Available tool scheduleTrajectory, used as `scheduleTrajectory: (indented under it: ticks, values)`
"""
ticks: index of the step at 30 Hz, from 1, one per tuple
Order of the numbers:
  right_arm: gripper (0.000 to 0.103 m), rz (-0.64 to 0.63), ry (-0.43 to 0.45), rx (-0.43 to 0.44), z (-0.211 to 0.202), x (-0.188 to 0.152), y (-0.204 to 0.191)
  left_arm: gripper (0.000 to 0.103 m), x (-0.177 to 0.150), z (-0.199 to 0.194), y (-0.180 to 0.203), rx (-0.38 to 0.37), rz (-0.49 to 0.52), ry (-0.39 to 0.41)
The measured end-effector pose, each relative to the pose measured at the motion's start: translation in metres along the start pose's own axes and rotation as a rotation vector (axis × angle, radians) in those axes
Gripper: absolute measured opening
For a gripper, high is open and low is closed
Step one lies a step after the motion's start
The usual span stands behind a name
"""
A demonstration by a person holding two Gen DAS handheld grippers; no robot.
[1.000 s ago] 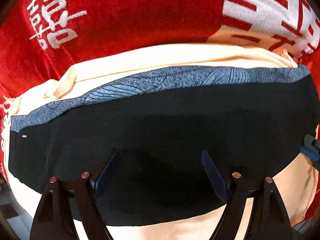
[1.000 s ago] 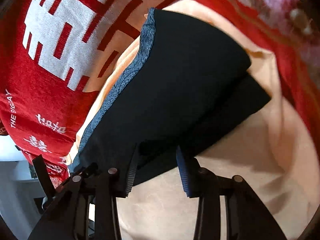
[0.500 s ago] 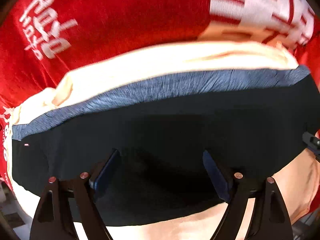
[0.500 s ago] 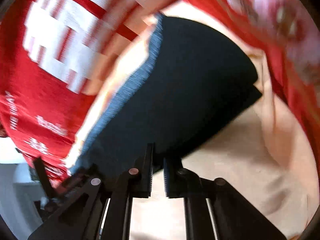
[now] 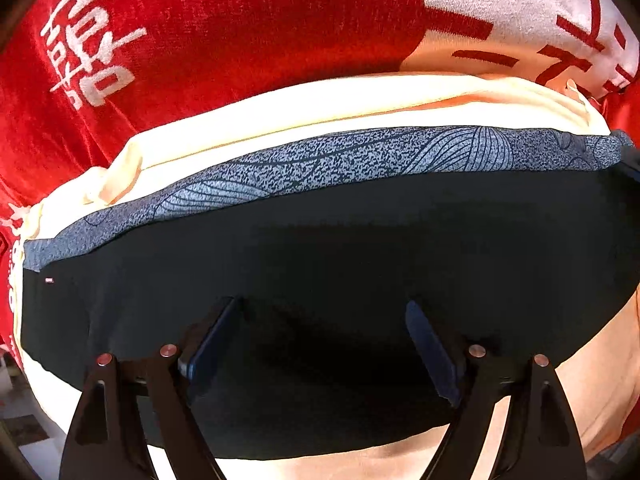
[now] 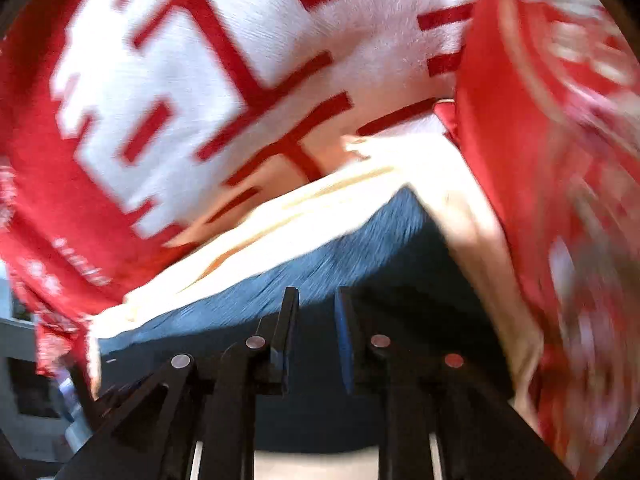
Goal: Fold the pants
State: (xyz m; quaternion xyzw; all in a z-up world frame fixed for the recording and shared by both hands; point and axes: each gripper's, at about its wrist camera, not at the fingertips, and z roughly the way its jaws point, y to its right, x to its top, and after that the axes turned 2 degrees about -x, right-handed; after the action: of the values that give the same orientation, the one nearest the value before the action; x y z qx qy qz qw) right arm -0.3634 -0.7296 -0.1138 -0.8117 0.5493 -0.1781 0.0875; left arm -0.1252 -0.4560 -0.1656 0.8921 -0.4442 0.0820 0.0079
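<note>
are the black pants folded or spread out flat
Folded: the pants lie as a compact dark block with the patterned waistband along one edge, no legs stretched out.

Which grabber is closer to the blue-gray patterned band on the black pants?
Right. The right gripper reaches almost to the patterned band, jaws opening. The left gripper hangs open over the black middle, farther from it.

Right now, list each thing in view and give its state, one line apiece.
black pants: folded, lying flat on the cream cloth, patterned grey band along the far edge.
cream cloth: spread under the pants, edges rumpled.
red blanket: spread beneath everything.
left gripper: open wide above the pants, gripping nothing.
right gripper: jaws narrow and opening over the pants; view blurred.
</note>
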Motion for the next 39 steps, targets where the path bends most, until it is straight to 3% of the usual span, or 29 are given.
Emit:
scheduleTrajectory:
  ticks: [1,3,8,10,12,17,23,27,32,39]
  values:
    - [0.022,0.008,0.015,-0.051,0.002,0.005,0.006,0.086,-0.001,0.001,0.0,-0.006,-0.008,0.001]
    - [0.009,0.07,0.071,-0.122,-0.003,0.014,0.028,0.086,-0.005,0.003,-0.004,-0.014,-0.019,0.006]
    - [0.019,-0.014,0.118,-0.189,-0.03,0.001,0.007,0.094,-0.008,0.01,-0.007,-0.018,-0.066,0.006]
    - [0.039,0.023,0.093,-0.153,-0.038,-0.013,0.007,0.094,-0.007,0.009,-0.009,-0.027,-0.086,-0.016]
    - [0.046,0.068,0.065,-0.096,-0.042,-0.029,0.008,0.094,-0.008,0.005,-0.01,-0.02,-0.078,-0.024]
    - [0.047,0.095,-0.039,0.025,-0.049,-0.086,0.001,0.094,-0.022,-0.015,-0.025,-0.02,-0.077,0.0]
    - [0.049,0.089,-0.181,0.19,-0.037,-0.144,-0.052,0.094,-0.045,-0.032,-0.089,0.014,-0.159,0.004]
    - [0.049,0.029,-0.236,0.271,-0.022,-0.181,-0.111,0.094,-0.06,-0.04,-0.146,0.064,-0.192,0.025]
    - [0.049,0.048,-0.313,0.417,0.014,-0.224,-0.18,0.094,-0.067,-0.04,-0.227,0.135,-0.234,0.051]
    - [0.049,0.046,-0.411,0.477,0.076,-0.281,-0.266,0.094,-0.073,-0.003,-0.343,0.183,-0.265,0.032]
